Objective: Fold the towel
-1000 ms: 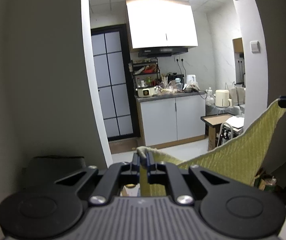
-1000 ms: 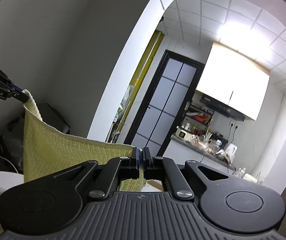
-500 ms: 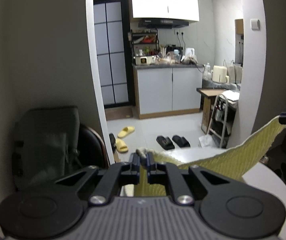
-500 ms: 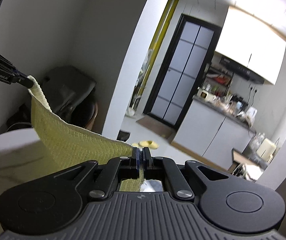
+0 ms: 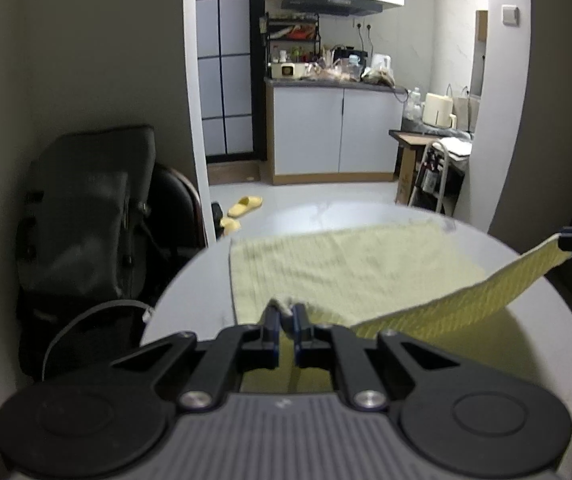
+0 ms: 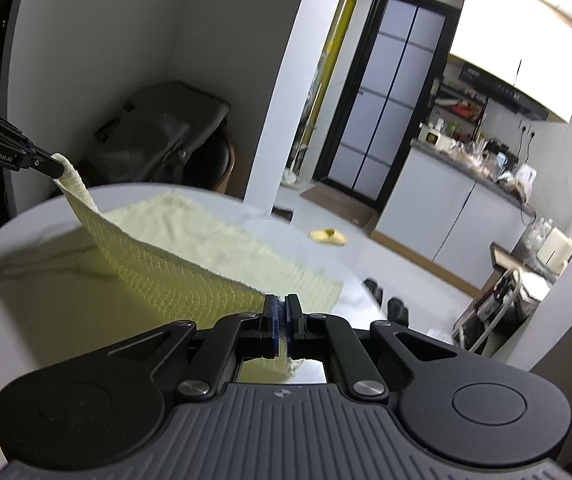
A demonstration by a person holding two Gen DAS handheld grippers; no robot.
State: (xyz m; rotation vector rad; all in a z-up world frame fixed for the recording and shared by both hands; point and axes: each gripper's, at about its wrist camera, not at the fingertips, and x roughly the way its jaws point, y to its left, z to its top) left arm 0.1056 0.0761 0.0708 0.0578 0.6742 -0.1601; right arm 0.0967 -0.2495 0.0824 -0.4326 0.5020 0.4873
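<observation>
Both corners are pinched tight: the left hand-held gripper (image 5: 284,314) has its jaws squeezed on one corner of the towel (image 5: 338,268), and the right hand-held gripper (image 6: 282,312) on the other. A second ago the towel hung in the air with the kitchen behind it; now both hands have dropped and the far half lies flat on the desk (image 5: 534,344). So the laying-down looks mostly done, and the fold itself comes next, I'd guess. The held edge sags between the grippers, running left-right. Hard to say which axis is longer, the fisheye warps it.
</observation>
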